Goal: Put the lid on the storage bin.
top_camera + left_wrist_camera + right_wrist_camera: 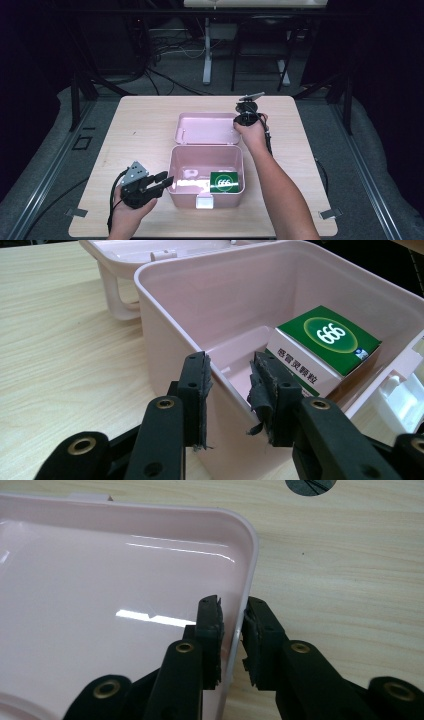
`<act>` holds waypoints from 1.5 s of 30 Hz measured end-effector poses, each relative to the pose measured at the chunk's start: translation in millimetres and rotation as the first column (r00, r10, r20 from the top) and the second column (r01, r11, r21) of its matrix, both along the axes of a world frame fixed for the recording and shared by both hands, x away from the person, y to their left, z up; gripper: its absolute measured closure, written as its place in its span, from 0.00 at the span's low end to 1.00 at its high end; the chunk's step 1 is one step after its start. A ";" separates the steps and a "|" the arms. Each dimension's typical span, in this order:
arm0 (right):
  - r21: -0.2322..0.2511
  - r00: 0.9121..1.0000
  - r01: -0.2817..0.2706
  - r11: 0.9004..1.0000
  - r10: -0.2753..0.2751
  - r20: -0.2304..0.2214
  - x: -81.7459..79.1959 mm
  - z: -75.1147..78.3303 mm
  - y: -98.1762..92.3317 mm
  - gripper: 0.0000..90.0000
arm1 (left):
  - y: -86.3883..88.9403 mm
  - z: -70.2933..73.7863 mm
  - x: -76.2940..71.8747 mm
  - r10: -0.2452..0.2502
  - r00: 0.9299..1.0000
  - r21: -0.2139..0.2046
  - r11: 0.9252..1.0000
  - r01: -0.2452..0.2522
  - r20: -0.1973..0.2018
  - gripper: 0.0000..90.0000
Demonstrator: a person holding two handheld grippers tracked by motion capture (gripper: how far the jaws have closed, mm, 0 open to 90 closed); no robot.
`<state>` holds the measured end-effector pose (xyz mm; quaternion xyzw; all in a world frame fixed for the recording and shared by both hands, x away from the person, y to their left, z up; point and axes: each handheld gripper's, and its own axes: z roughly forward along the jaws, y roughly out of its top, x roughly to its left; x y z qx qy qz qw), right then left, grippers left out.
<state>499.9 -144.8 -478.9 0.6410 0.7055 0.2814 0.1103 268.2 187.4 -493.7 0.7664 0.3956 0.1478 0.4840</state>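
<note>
Straddling pink box (pixel 206 172) wall, left gripper (pixel 230 385) fingers narrowly apart; right gripper (pixel 232 630) fingers pinching lid (pixel 110 605) rim.

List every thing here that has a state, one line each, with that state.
pink box: open, upright on the table, its left wall between the jaws of the left tool.
lid: swung back, lying flat behind the box, inside facing up.
green carton: closed, lying flat inside the box at its front right.
left tool: jaws astride the box wall, a gap showing.
right tool: jaws closed on the lid's rim.
</note>
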 end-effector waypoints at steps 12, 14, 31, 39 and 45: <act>0.014 1.000 0.014 1.000 -0.014 0.015 -2.4 7.9 -1.1 0.93 | 0.0 0.0 -0.1 0.000 1.000 -0.001 1.000 0.000 -0.002 0.75; 0.007 1.000 0.010 1.000 -0.010 0.019 -3.1 9.3 -1.1 0.93 | -0.1 0.0 -0.2 0.000 1.000 -0.001 1.000 0.000 -0.001 0.75; 0.028 0.994 0.005 1.000 -0.008 0.106 -15.4 31.1 -6.3 0.94 | -0.9 -0.1 -0.3 0.006 1.000 0.003 1.000 -0.006 0.001 0.76; 0.021 0.989 -0.006 1.000 0.002 0.150 -21.8 42.5 -5.9 0.95 | -1.1 -0.2 -0.2 0.009 1.000 0.003 1.000 -0.009 0.002 0.76; 0.026 0.985 -0.016 1.000 0.011 0.173 -28.7 52.9 -7.1 0.95 | -1.3 -0.2 -0.3 0.011 1.000 0.003 1.000 -0.011 0.002 0.76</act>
